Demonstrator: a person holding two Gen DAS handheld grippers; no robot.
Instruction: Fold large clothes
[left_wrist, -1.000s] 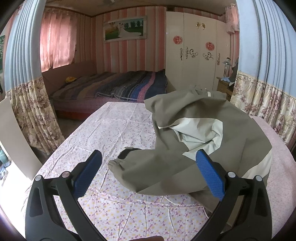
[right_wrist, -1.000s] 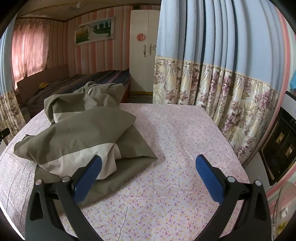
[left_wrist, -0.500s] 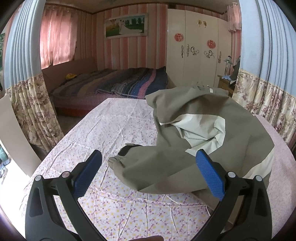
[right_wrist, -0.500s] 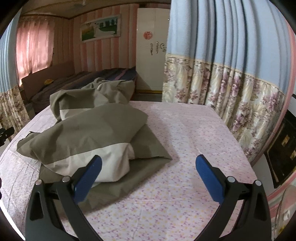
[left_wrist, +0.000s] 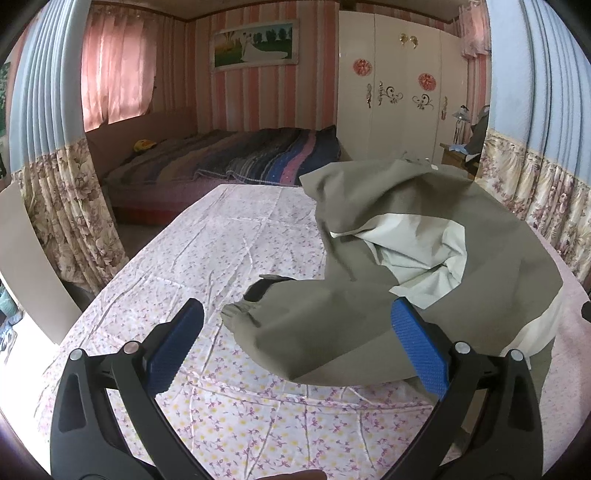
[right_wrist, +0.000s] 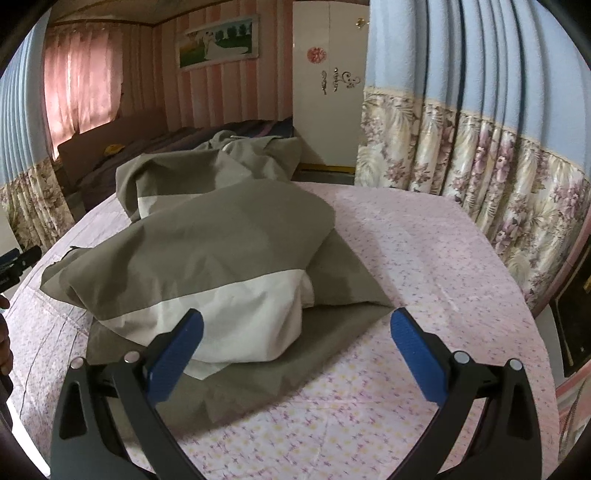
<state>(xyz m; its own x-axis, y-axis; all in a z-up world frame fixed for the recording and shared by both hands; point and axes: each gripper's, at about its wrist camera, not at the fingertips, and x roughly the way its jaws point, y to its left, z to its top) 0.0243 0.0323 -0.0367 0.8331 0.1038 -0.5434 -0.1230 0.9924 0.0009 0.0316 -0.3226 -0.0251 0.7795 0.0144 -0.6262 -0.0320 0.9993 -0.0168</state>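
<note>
Now, from the left wrist camera, the left gripper (left_wrist: 295, 343) has its two blue fingers (left_wrist: 173, 350) spread wide apart, and nothing is held between them. One big olive jacket (left_wrist: 424, 266) lies in a rumpled heap on the flowered sheet (left_wrist: 229, 251), toward the right side. It has pale cream patches. A sleeve end (left_wrist: 236, 314) with a dark cuff sticks out to the left, just past the finger tips. To the left of the jacket the sheet is bare all the way to its far edge, so there is lots of open room there. Past that edge stands one bed (left_wrist: 229, 158) with a striped blanket. One white wardrobe (left_wrist: 399, 85) stands by the pink striped wall, and one picture (left_wrist: 255, 44) hangs above the bed. Flowery curtains (left_wrist: 62, 199) hang at both sides.

Next, from the right wrist camera, the right gripper (right_wrist: 295, 343) is spread wide apart too, and it holds nothing. The same jacket (right_wrist: 221, 240) fills the left and middle of the sheet (right_wrist: 424, 258). Its near hem lies flat on the sheet, just in front of the fingers (right_wrist: 417, 350). To the right of the jacket the sheet is bare up to its round edge, close by a blue and flowery curtain (right_wrist: 480, 129). At the far left edge a bit of the other gripper (right_wrist: 16, 262) and a bit of a hand (right_wrist: 4, 347) show.
</note>
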